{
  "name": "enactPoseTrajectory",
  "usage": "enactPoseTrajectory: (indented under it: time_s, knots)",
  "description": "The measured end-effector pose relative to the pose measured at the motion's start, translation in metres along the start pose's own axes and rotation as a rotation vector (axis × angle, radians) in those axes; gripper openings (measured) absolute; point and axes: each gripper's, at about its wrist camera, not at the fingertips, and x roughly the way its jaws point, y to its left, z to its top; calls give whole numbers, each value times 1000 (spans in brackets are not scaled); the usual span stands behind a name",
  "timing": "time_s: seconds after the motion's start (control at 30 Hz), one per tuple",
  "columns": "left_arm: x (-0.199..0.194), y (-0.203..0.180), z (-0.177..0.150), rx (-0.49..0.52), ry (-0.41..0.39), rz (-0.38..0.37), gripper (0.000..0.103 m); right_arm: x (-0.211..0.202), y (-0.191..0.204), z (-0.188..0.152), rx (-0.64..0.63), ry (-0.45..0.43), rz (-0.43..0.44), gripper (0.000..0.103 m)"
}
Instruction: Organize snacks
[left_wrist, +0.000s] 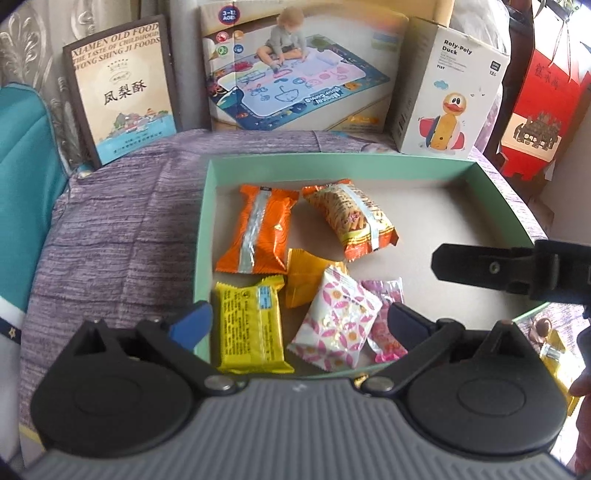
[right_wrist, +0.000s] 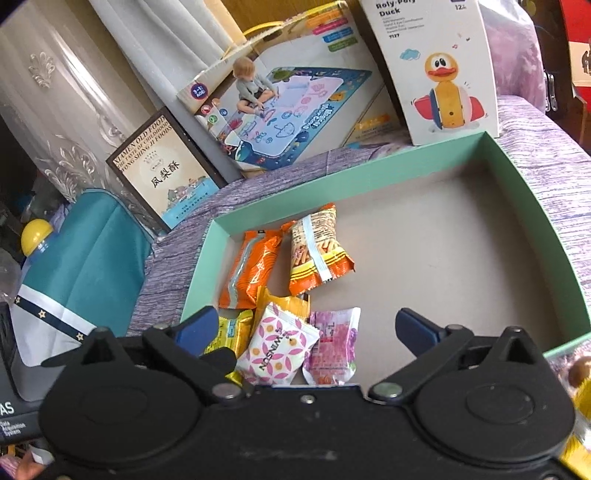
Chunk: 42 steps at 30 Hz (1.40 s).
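A shallow mint-green tray (left_wrist: 205, 221) lies on a purple cloth with several snack packs at its left end. They are an orange pack (left_wrist: 258, 229), a striped orange-yellow pack (left_wrist: 351, 218), a yellow pack (left_wrist: 251, 325), a small amber pack (left_wrist: 306, 277), a white pack with pink petals (left_wrist: 336, 317) and a pink pack (left_wrist: 386, 325). My left gripper (left_wrist: 299, 319) hovers open over the near packs, touching none. A black finger (left_wrist: 480, 266) of my right gripper reaches in from the right. In the right wrist view my right gripper (right_wrist: 304, 325) is open above the white pack (right_wrist: 277, 347) and pink pack (right_wrist: 332, 343).
Upright boxes line the back: a pastry box (left_wrist: 122, 92), a drawing-mat box (left_wrist: 295, 74), a duck toy box (left_wrist: 443, 92) and a red box (left_wrist: 535, 110). A teal bag (left_wrist: 22, 184) stands at the left. The tray's right half (right_wrist: 443, 258) is bare. Yellow wrappers (left_wrist: 554, 354) lie outside its near right corner.
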Motion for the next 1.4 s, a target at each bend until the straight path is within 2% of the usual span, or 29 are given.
enactPoseTrajectory:
  time_s: [0.33, 0.63, 0.73, 0.97, 1.17, 1.3, 1.4]
  knots:
    - [-29, -10, -22, 20, -7, 7, 103, -37, 0, -16, -12, -34, 6, 103]
    - [-22, -14, -58, 15, 62, 27, 103, -45, -10, -43, -1, -22, 6, 103]
    - [-12, -12, -72, -6, 103, 31, 103, -43, -13, -54, -4, -2, 5, 93]
    - [13, -16, -92, -6, 165, 57, 103, -30, -13, -68, -40, 53, -6, 57]
    - [25, -13, -98, 8, 182, 84, 103, -15, 4, -71, -108, 92, 19, 42]
    - [26, 3, -100, -35, 193, 67, 103, 2, 8, -73, -144, 121, 8, 40]
    - [24, 12, -103, -37, 189, 85, 103, 11, 7, -77, -152, 142, -3, 37]
